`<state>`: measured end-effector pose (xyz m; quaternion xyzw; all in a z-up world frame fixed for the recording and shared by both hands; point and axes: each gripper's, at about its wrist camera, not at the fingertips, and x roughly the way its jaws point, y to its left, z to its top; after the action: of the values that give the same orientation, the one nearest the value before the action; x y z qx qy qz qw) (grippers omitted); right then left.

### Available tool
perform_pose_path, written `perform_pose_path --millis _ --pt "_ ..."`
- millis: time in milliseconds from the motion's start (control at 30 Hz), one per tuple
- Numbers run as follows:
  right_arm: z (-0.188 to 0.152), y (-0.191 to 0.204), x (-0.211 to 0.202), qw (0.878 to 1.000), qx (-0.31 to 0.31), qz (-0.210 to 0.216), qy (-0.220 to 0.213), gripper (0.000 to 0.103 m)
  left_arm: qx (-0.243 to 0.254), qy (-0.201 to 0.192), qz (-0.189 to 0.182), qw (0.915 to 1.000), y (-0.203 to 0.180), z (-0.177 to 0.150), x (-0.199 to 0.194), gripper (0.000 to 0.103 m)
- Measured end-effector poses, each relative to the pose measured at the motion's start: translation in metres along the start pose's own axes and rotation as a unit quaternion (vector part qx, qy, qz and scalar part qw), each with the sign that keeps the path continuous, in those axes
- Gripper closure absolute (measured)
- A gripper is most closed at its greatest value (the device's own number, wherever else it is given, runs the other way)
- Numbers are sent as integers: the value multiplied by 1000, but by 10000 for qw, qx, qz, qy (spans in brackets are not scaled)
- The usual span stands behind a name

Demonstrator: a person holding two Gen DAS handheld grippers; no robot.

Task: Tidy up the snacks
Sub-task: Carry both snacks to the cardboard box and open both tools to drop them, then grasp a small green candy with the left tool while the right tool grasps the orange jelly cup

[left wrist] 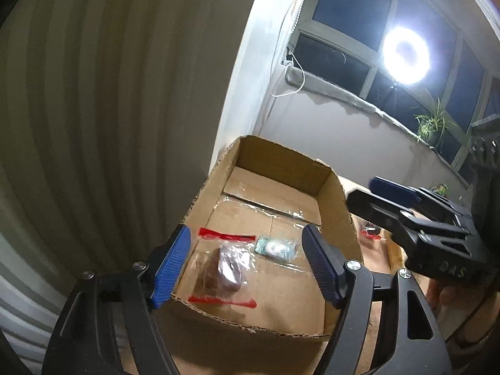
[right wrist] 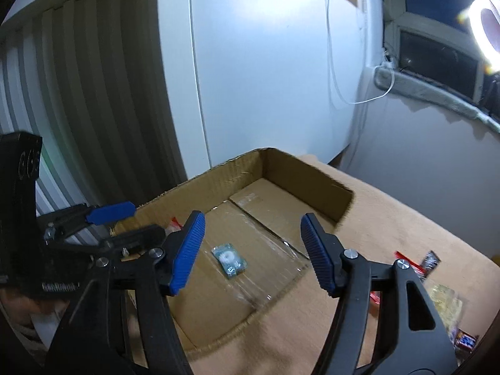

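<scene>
Room: night is showing behind the window (left wrist: pixel 384 22), a ring light (left wrist: pixel 405 52) is glaring from the sill side, and a tan table (right wrist: pixel 390 215) is carrying the work.
Box: an open cardboard box (left wrist: pixel 340 215) is sitting on the table, its far wall near the white wall panel.
Already inside: a clear bag with red strips holding something dark brown (left wrist: pixel 223 268) is lying near the box's front edge, and a small teal packet (right wrist: pixel 228 260) is lying flat just beside it on the box floor.
Waiting: several wrapped snacks (right wrist: pixel 437 293) are lying loose on the table, outside the box on the right-hand side.
Left gripper (left wrist: pixel 247 265): hovering over the front of the box, fingers spread wide, carrying nothing.
Right gripper (right wrist: pixel 251 253): hanging above the box, also spread and empty.
Risk, crowding: both tools are working over one box, so they are likely to knock together.
Risk, wrappers: thin, slick film is liable to slip from a shallow pinch.
Risk, box: a finger catching the low wall could shove the light carton along the table.
</scene>
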<state>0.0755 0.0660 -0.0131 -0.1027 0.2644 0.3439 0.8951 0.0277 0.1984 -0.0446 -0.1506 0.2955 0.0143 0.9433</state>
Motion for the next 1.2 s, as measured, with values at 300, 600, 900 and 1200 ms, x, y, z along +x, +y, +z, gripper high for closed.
perform_pose_path --millis 300,600,900,1200 --pt "-24 8 -32 9991 147 -383 -139 26 36 -134 43 9999 -1 -1 -20 27" --pt "-56 -6 -69 9964 348 -764 -152 25 416 -135 -121 9990 -44 -7 -35 26" --pt "-107 -62 -125 9870 888 -1330 -137 21 899 31 -466 9949 -112 -25 -36 22" --pt "-152 -127 -179 9687 1483 -1979 -199 21 1373 283 -936 9857 -183 -41 -30 22"
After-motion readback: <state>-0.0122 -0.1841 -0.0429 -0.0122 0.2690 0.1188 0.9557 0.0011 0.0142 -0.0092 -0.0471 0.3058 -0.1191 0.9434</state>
